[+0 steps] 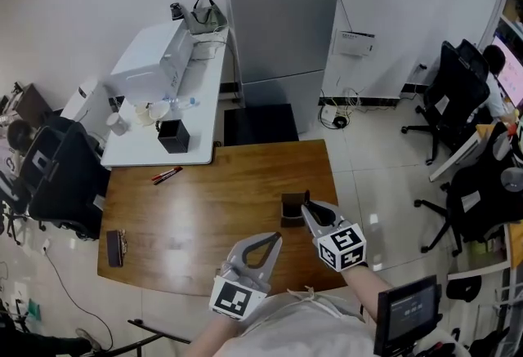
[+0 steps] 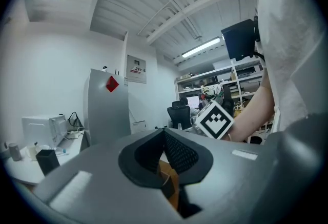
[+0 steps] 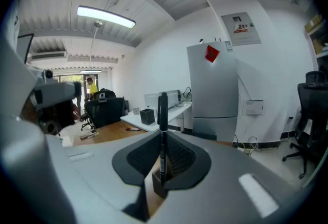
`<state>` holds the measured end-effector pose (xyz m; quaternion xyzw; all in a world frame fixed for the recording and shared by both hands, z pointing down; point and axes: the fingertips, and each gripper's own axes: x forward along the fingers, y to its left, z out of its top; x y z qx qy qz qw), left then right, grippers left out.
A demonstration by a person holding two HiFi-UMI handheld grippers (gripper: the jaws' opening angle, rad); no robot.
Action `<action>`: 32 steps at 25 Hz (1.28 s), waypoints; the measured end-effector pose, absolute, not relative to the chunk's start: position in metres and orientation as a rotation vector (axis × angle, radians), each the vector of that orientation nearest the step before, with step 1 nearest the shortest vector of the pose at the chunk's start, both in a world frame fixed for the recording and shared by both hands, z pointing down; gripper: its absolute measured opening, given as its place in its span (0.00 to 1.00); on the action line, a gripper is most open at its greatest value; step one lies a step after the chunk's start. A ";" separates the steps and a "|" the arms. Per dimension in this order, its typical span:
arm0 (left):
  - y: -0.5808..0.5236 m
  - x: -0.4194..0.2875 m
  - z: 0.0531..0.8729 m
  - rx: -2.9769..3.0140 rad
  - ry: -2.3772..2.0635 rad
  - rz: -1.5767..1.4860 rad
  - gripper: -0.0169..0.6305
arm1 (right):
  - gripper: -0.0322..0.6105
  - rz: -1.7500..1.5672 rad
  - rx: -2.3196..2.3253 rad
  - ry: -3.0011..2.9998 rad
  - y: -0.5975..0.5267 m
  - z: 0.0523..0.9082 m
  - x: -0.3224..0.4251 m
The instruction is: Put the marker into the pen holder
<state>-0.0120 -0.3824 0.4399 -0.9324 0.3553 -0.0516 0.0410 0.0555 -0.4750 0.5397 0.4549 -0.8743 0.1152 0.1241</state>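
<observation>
A black marker [image 3: 163, 115] stands upright in my right gripper [image 3: 162, 141], whose jaws are shut on it. Its lower end points down at the dark square pen holder [image 3: 157, 185] just beneath. In the head view the pen holder [image 1: 289, 211] sits near the right edge of the wooden table [image 1: 221, 200], with my right gripper [image 1: 306, 203] directly over it and the marker [image 1: 306, 196] showing as a dark tip. My left gripper [image 1: 276, 238] hovers close by to the left, shut with nothing in it. In its own view my left gripper [image 2: 164, 131] has its jaws pressed together.
Two red pens [image 1: 166, 176] lie at the table's far left, and a dark case [image 1: 114, 247] lies at its left end. A white side table [image 1: 200, 94] behind carries a black box [image 1: 173, 136] and a printer [image 1: 151, 57]. Office chairs [image 1: 458, 90] stand to the right.
</observation>
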 end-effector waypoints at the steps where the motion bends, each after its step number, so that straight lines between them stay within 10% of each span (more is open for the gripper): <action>1: -0.383 -0.011 0.440 -2.856 1.084 -0.156 0.05 | 0.11 0.341 1.318 -2.532 -0.481 0.549 0.058; 32: -0.398 -0.031 0.470 -2.930 1.167 -0.170 0.05 | 0.21 0.508 1.329 -2.556 -0.506 0.599 0.053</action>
